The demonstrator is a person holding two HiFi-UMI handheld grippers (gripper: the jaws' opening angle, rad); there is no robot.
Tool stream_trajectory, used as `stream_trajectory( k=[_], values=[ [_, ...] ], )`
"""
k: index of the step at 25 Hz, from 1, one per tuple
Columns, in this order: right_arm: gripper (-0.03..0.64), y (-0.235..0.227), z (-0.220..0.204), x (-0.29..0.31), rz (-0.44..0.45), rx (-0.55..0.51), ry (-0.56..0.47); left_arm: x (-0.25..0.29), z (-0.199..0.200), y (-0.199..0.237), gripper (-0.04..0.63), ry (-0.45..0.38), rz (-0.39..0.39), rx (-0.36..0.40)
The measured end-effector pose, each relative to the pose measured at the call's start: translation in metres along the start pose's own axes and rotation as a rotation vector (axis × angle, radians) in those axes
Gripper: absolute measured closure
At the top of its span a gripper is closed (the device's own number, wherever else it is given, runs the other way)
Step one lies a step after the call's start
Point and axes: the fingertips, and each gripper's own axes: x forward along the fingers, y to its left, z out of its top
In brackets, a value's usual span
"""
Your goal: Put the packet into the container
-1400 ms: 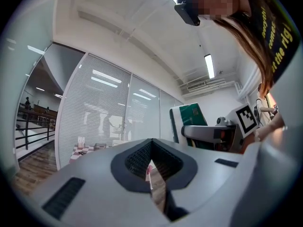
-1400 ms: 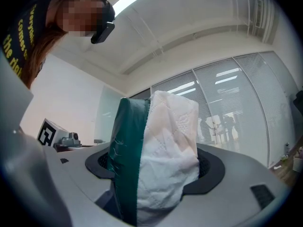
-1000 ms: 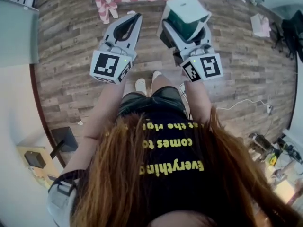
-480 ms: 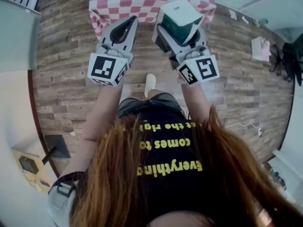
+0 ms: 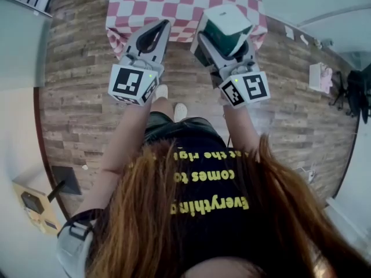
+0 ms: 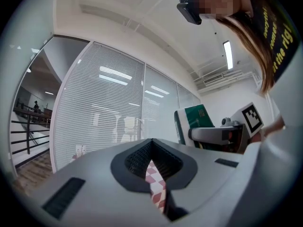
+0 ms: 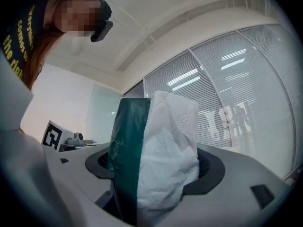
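Packet (image 7: 151, 155) was clamped upright betw. right gripper (image 5: 225, 35) jaws, prob. for carrying; left gripper (image 5: 162, 25) jaws were closed, empty.

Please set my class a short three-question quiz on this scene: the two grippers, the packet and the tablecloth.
1. True or false: the left gripper holds the packet.
2. The tablecloth ahead is: A striped, B red-and-white checked, C plain.
3. Fill in: the packet is green and ____.
Key: 1 false, since the right gripper holds it and the left gripper's jaws are together, empty; 2 B; 3 white.
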Motion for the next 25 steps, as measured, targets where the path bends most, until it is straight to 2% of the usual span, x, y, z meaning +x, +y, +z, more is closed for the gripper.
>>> stream_trajectory(
  k=[5, 10, 17, 25],
  values=[
    [0.232, -0.049, -0.012, 0.071, -0.034, 0.019, 0.021, 0.063, -0.012, 0.062, 0.595, 0.014, -0.011, -0.023],
    [0.232, -0.059, -0.012, 0.1, -0.044, -0.011, 0.0, 0.085, -0.014, 0.089, 0.595, -0.014, -0.034, -0.01],
    [0.232, -0.096, -0.013, 0.193, -0.083, -0.026, 0.001, 0.15, -0.012, 0.173, 0.595, -0.011, -0.073, -0.014],
    [0.232, -0.119, -0.026, 0.24, -0.107, -0.001, 0.014, 0.182, -0.019, 0.215, 0.595, 0.013, -0.089, -0.022]
  ],
)
